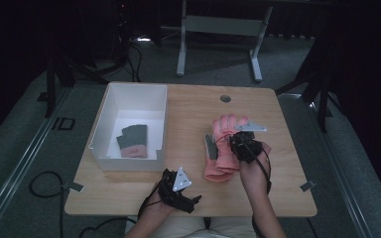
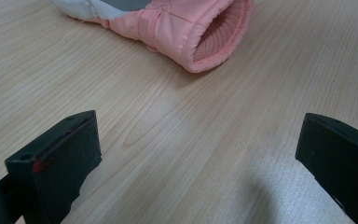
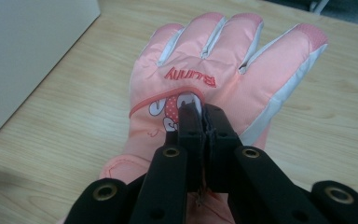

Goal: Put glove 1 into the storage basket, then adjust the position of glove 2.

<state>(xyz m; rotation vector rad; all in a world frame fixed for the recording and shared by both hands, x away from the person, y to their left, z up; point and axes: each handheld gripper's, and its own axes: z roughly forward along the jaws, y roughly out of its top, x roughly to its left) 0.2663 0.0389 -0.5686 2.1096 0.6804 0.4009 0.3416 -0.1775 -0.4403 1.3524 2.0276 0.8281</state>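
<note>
Nearest the person, the left gripper (image 1: 194, 199) rests on the table (image 1: 188, 106), jaws wide and empty. At two o'clock from it, the right gripper (image 3: 200, 112) pinches the back fabric of the pink glove (image 3: 214, 79) mid-table. It looks soft, padded, light and slightly slick, so a grip on bunched fabric or the cuff seems safest. Farther off at ten o'clock, the white box (image 1: 110, 101) holds a grey-and-pink glove (image 1: 133, 140).

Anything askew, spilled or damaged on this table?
Nothing stands out. The pink padded ski glove looks intact, pinched at its back by the right gripper. A grey-and-pink glove lies flat in the white rectangular box. The left gripper rests open.
</note>
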